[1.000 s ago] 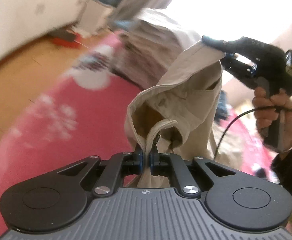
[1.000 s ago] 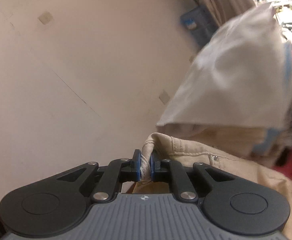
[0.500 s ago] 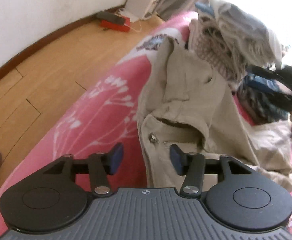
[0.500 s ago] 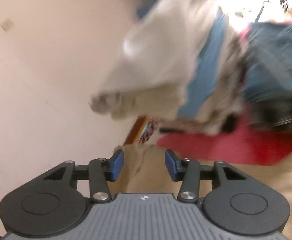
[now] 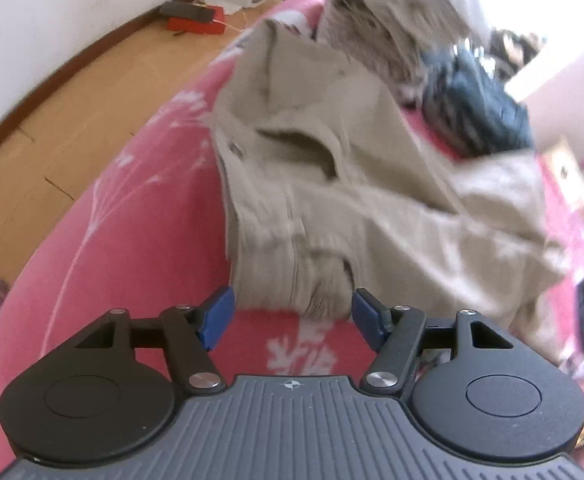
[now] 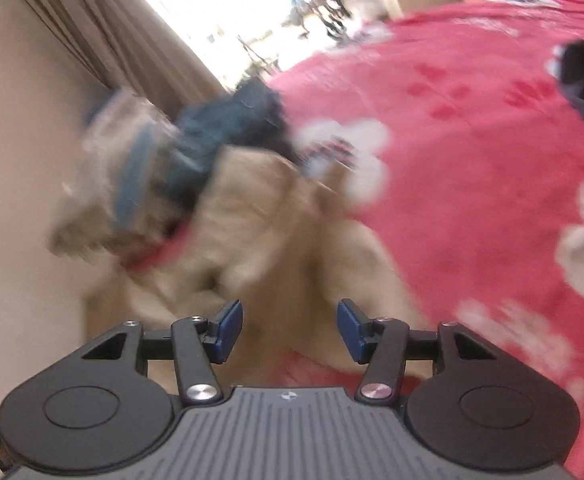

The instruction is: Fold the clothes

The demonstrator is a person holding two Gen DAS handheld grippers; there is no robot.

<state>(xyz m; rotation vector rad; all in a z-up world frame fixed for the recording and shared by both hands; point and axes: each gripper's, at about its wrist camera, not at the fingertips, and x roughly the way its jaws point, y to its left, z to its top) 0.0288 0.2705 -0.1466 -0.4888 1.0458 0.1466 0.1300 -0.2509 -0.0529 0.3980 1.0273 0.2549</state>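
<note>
We see the crumpled beige cotton trousers (image 5: 332, 184) lying loose on the pink floral bedspread (image 5: 132, 240), waistband and zip fly up, one edge just ahead of our left hand-held gripper (image 5: 290, 318). Left hand-held gripper: jaws wide apart, holding nothing. Right hand-held gripper (image 6: 290, 330): same, over the trousers (image 6: 276, 248). Both views blurred; no readable writing.

Bare pink blanket (image 5: 140, 240) on the bed's left edge leaves room beside the beige trousers (image 5: 332, 208). Far end is blocked by a clothes pile (image 5: 384, 12) w/ a dark garment (image 5: 476, 96) touching the trousers. In right wrist view, blanket right of the trousers lies open.
</note>
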